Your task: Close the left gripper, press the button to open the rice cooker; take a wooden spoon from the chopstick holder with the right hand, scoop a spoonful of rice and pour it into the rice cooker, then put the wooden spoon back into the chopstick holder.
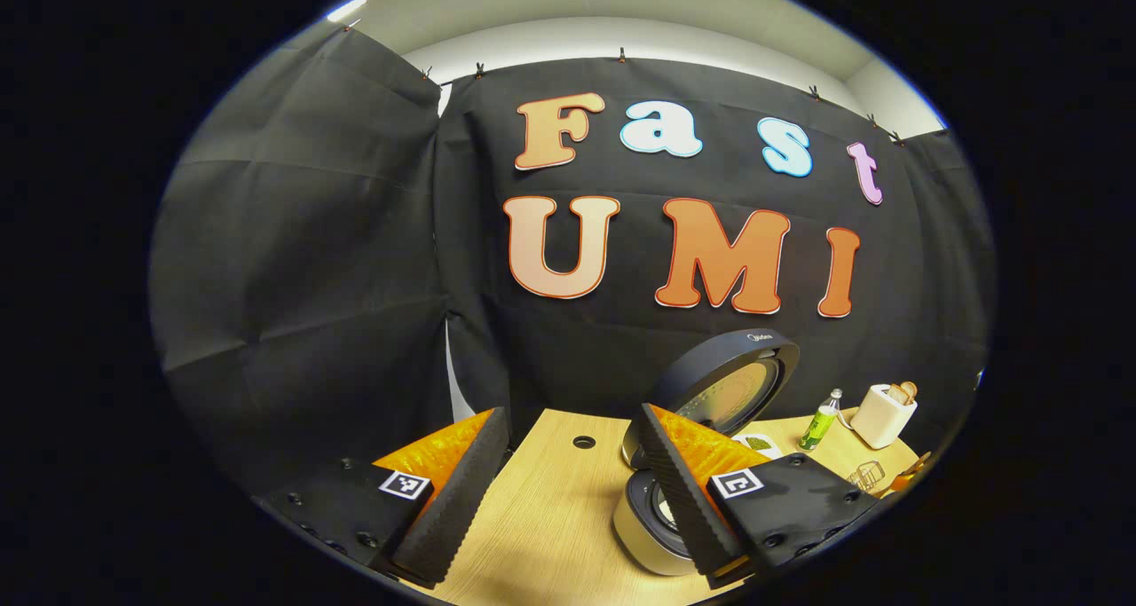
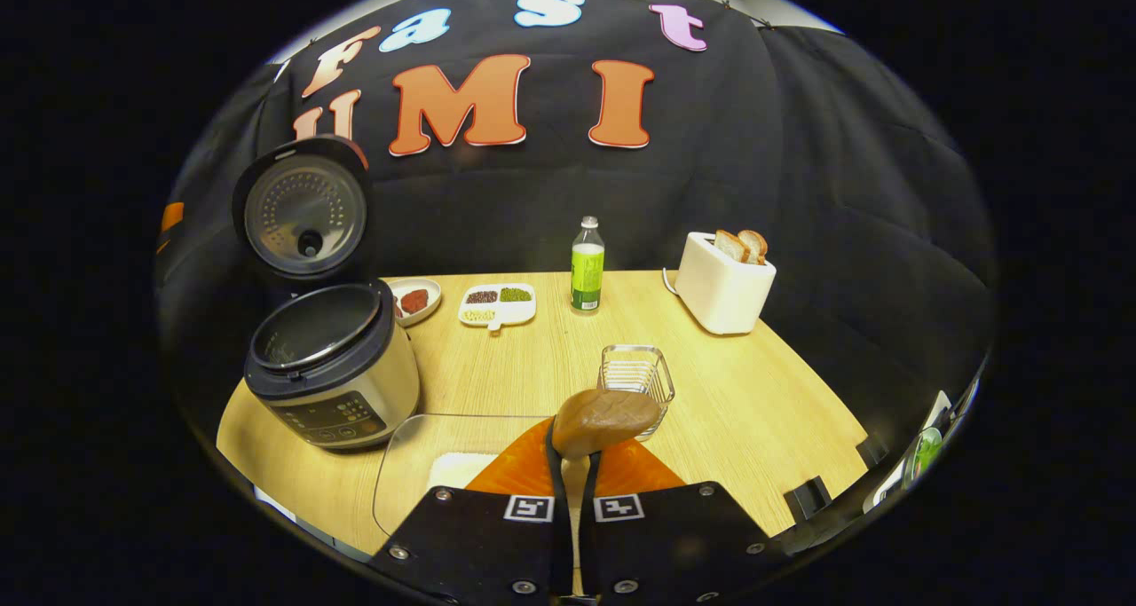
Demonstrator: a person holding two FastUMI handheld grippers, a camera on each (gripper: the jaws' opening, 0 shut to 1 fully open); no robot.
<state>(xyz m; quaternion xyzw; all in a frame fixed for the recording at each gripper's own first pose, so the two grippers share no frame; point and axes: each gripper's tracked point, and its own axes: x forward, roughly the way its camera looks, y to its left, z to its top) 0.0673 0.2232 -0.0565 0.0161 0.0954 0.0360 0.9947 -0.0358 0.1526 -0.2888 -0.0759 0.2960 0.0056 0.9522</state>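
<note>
— What do you see along your left gripper (image 1: 568,464)?

— In the left gripper view my two fingers stand wide apart with nothing between them but bare wooden table (image 1: 541,508). They hang above the table's near edge, touching nothing. Just behind my right-hand finger sits the rice cooker (image 1: 643,522), its lid (image 1: 728,389) swung up and standing open, the inner side turned toward me. Farther back on the table are a green bottle (image 1: 821,421) and a white toaster (image 1: 881,413) with bread sticking out of it. A small white dish (image 1: 759,444) peeks out beside the lid.

— And the other hand?

— In the right gripper view my right gripper (image 2: 575,464) is closed on the handle of the wooden spoon (image 2: 603,420): both fingers press the thin handle between them, and the bowl of the spoon sticks out just past the fingertips. I cannot tell whether there is rice in it, since I see it from behind. Right beyond the spoon stands the wire chopstick holder (image 2: 635,377), upright on the table. Under my fingers lies a clear container (image 2: 417,464) with something pale inside.

— Where is the cooker from there?

— To the left, near the table's edge, the rice cooker (image 2: 333,371) with its pot open and the lid (image 2: 302,211) tipped back upright. Behind it are a round dish (image 2: 414,300) with something red and a divided white dish (image 2: 497,304); the bottle (image 2: 587,266) and toaster (image 2: 723,282) stand farther right.
</note>
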